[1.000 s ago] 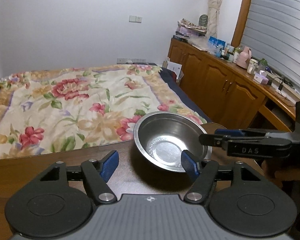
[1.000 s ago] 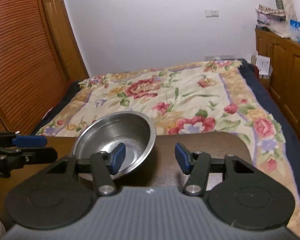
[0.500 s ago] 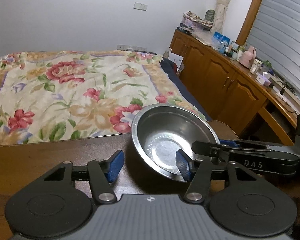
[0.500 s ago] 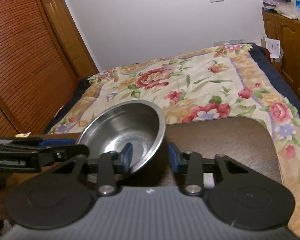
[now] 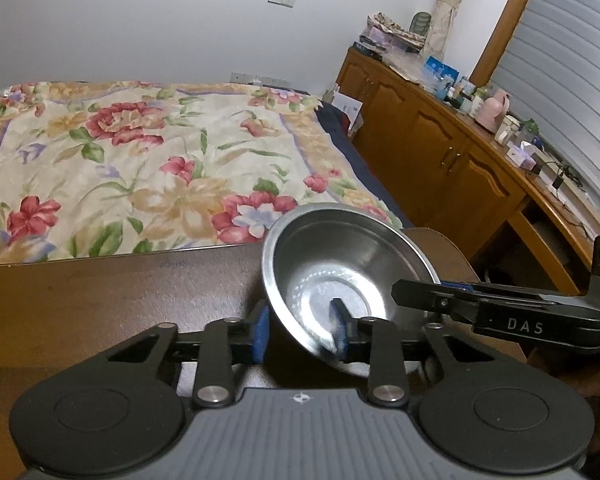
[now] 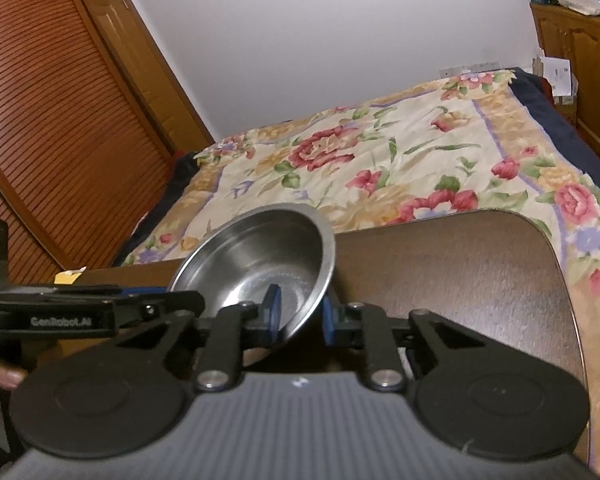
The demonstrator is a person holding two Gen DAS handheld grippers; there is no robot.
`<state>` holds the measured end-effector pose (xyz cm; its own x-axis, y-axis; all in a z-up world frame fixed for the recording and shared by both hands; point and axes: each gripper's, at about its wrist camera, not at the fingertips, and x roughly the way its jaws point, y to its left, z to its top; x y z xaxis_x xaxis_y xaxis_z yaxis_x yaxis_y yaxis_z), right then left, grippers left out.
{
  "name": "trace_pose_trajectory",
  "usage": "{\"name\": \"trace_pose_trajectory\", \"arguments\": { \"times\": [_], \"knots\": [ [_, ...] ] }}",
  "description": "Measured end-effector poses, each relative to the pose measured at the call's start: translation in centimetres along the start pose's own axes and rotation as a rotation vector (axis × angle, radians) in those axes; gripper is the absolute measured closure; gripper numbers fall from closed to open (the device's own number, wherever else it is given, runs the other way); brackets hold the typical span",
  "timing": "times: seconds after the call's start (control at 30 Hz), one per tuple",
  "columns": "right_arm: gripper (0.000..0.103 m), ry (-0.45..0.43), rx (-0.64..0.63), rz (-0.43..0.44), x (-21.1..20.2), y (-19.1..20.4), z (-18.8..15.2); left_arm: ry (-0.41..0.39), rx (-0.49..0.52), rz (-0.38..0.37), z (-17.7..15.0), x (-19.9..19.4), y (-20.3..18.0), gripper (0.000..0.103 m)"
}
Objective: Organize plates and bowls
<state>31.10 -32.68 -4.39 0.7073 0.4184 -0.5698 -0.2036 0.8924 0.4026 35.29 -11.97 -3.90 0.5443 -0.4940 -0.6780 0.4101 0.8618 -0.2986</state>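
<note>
Past the far edge of the table (image 5: 100, 292) there is a big bed (image 5: 148, 160) with a flowery cover, and a long wooden cabinet (image 5: 440, 148) runs along the right wall with small bottles and boxes on top. In the right wrist view a tall brown slatted door (image 6: 52, 132) stands at the left. The table is dark brown wood, and its far right corner is round. One shiny metal bowl (image 5: 340, 280) is near the far edge of the table, close to that right side. The bowl is tipped up, not flat. The left gripper (image 5: 300, 328) has its two blue pads on each side of the bowl's near wall, one pad inside and one outside, with a small gap still showing, so I cannot tell if it is squeezing. The right gripper (image 6: 298, 314) is clenched on the bowl's rim, with one blue pad inside the bowl and one outside, both pressed close. In the left wrist view the right gripper reaches in from the right edge. A fingertip (image 6: 4, 378) of the person peeks in at the left edge of the right wrist view.
</note>
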Motion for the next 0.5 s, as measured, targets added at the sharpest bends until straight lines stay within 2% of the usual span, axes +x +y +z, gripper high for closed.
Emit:
{"name": "trace_pose_trajectory", "arguments": {
  "times": [0.13,0.23,0.5],
  "knots": [
    [0.081,0.012,0.004,0.007,-0.4,0.0,-0.3,0.001,0.014,0.01,-0.4,-0.7,-0.8,0.073],
    [0.081,0.015,0.027,0.014,-0.8,-0.1,-0.5,-0.001,0.025,0.016,-0.5,-1.5,-1.1,0.078],
    [0.081,-0.013,-0.001,0.018,-3.3,1.5,-0.1,-0.042,0.05,0.023,-0.5,-4.1,-2.5,0.079]
  ]
}}
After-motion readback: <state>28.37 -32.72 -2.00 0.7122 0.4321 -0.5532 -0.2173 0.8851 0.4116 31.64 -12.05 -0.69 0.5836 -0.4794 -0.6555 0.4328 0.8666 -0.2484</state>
